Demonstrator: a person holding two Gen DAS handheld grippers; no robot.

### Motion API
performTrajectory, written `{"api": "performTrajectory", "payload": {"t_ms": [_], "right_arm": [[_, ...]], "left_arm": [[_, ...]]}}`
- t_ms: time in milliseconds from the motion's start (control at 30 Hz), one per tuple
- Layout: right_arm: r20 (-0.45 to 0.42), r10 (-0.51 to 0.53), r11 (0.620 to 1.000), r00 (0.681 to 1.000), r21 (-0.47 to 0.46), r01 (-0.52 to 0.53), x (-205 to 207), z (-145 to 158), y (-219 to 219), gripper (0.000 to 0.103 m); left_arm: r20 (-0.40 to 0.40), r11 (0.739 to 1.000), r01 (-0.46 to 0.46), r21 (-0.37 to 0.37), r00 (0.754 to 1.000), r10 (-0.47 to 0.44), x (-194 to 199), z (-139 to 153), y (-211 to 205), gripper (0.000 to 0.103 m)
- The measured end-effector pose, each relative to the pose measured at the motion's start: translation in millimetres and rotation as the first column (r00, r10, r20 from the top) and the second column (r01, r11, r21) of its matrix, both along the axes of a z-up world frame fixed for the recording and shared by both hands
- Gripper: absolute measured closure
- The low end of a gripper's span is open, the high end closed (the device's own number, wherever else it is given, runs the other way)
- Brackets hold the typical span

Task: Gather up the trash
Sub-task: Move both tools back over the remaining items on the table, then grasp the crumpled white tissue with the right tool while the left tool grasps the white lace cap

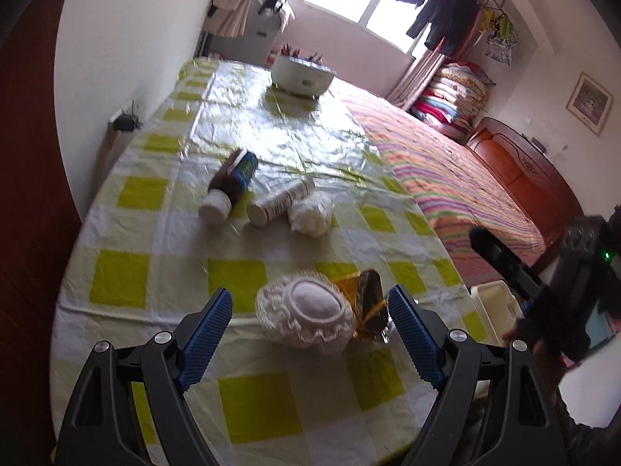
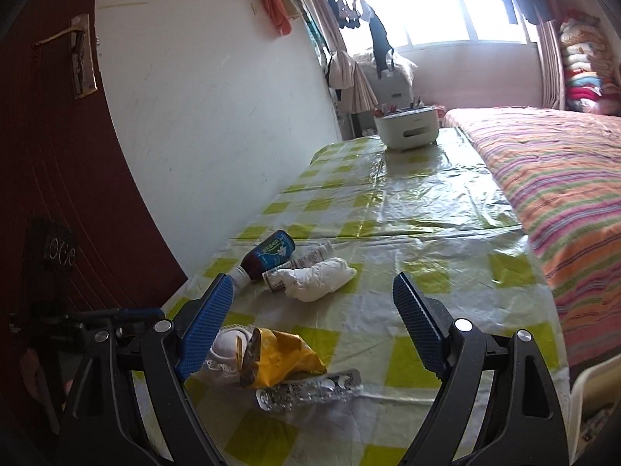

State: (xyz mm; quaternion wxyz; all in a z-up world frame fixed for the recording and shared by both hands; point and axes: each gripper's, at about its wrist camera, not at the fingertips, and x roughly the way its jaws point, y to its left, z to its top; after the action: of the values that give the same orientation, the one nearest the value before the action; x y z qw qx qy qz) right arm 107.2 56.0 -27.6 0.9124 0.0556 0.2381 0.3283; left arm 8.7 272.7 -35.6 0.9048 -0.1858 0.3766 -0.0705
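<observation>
A table covered with a yellow-and-white checked cloth [image 1: 124, 275] under clear plastic was seen set against a white wall, with a bed in a striped cover [image 1: 446, 171] along its other side and a pale green round container [image 1: 302, 73] at its far end. A dark red door [image 2: 58, 178] stood to the left. The trash was found in two clusters. Farther off lay a brown bottle with a blue label [image 1: 233, 178], a small white printed bottle [image 1: 279, 202] and a crumpled white tissue [image 1: 312, 215], close together. Nearer lay a white foam fruit net [image 1: 306, 318], touching a yellow wrapper [image 2: 281, 361], with a crushed silver blister pack [image 2: 310, 390] just beside it. The left gripper [image 1: 310, 310] was held wide apart, nothing gripped, the net and wrapper appearing between its blue pads. The right gripper [image 2: 314, 310] was likewise spread wide and empty above the cloth, the wrapper partly hidden behind its left finger.
</observation>
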Motion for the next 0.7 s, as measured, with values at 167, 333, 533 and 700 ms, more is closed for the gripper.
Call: {"api": "performTrajectory", "payload": {"t_ms": [167, 333, 533, 700], "right_arm": [[-0.005, 0.034, 0.999, 0.999, -0.020, -0.034, 5.5, -3.4, 18.2, 0.020], [-0.009, 0.067, 0.997, 0.998, -0.028, -0.067, 1.4, -6.3, 26.9, 0.020], [-0.010, 0.100, 0.994, 0.995, -0.048, -0.101, 8.8, -4.3, 39.7, 0.020], [-0.009, 0.127, 0.991, 0.992, -0.047, -0.128, 18.6, 1.6, 49.0, 0.020]], "left_arm": [[-0.083, 0.995, 0.025, -0.092, 0.996, -0.032, 7.1, -17.6, -2.2, 0.023], [-0.162, 0.976, -0.011, -0.220, 0.986, -0.026, 15.6, -35.9, 6.4, 0.023], [-0.231, 0.954, -0.052, -0.294, 0.973, -0.019, 24.5, -50.1, 7.9, 0.023], [-0.248, 0.941, -0.057, -0.334, 0.968, -0.030, 32.4, -53.7, 3.1, 0.023]]}}
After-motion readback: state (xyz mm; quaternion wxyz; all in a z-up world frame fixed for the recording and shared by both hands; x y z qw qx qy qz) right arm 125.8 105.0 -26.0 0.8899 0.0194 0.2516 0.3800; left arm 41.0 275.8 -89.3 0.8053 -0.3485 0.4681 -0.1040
